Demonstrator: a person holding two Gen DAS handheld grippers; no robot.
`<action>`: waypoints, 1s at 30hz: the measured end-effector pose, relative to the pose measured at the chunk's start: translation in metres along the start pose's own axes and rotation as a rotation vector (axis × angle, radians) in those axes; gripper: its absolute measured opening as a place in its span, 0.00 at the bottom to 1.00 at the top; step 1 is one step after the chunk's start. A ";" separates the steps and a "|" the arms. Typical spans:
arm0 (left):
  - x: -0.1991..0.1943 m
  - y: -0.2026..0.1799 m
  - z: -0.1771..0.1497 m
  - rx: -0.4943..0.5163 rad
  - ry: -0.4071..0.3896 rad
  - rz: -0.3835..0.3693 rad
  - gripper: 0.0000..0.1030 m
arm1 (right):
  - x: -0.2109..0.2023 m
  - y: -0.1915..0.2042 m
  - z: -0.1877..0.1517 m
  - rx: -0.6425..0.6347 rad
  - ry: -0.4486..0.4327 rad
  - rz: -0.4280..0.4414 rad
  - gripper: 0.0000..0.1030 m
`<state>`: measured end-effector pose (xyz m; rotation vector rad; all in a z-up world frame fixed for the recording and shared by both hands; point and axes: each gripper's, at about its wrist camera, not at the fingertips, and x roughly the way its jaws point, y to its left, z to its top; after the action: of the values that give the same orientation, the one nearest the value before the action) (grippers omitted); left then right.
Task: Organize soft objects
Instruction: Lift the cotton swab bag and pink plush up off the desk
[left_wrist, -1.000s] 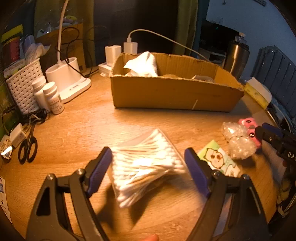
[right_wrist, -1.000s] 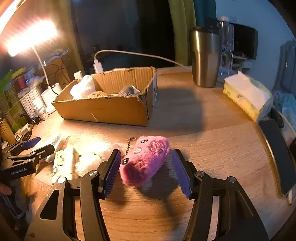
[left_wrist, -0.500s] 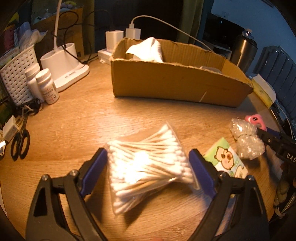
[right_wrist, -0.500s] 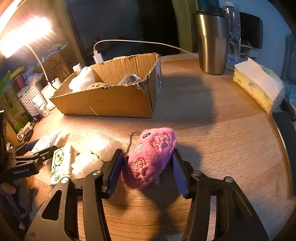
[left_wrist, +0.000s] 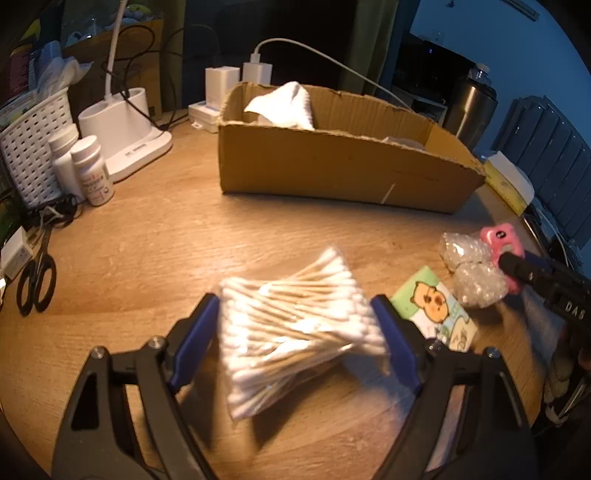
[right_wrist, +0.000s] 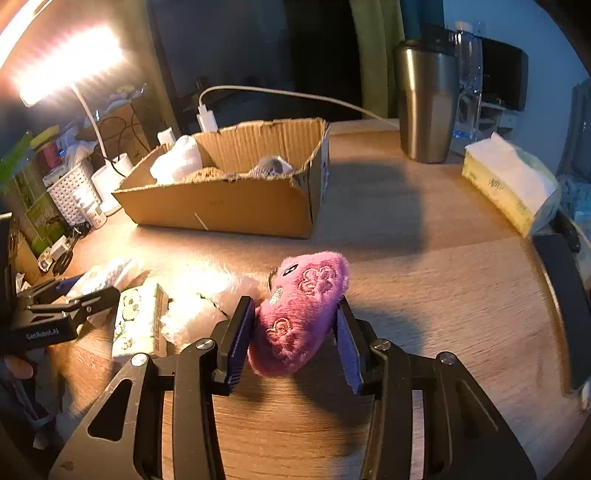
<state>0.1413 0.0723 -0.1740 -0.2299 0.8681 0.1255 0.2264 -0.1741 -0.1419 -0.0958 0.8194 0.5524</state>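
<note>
Left wrist view: both hand-held grippers are taking hold of soft items near the cardboard box (left_wrist: 343, 170).

Left hand-held gripper (left_wrist: 295, 336) has its jaws apart around the bag of cotton swabs (left_wrist: 299, 332), pads touching or just beside the plastic; whether it bears on the bag I cannot tell. Right hand-held gripper (right_wrist: 293, 334) is clamped on the pink plush toy (right_wrist: 301, 314), both pads pressed into the fur, and the toy looks raised off the tabletop (right_wrist: 424, 280). Grasping seems the step in hand. Next, each item likely needs carrying over the box wall and releasing inside beside the white cloth (left_wrist: 284, 105). Bubble wrap (left_wrist: 469, 269) and a tissue pack (left_wrist: 436, 310) remain outside.
</note>
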 end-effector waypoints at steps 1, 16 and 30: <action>-0.001 0.001 -0.001 -0.002 -0.003 -0.003 0.81 | -0.002 -0.001 0.001 -0.002 -0.004 -0.002 0.44; -0.009 0.006 -0.003 0.017 -0.001 -0.003 0.76 | -0.030 0.012 0.007 -0.035 -0.067 -0.019 0.44; 0.014 -0.012 -0.006 0.114 0.065 0.095 0.89 | -0.029 0.008 0.005 -0.022 -0.065 -0.008 0.44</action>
<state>0.1480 0.0589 -0.1867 -0.0865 0.9478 0.1574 0.2098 -0.1783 -0.1165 -0.1003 0.7491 0.5538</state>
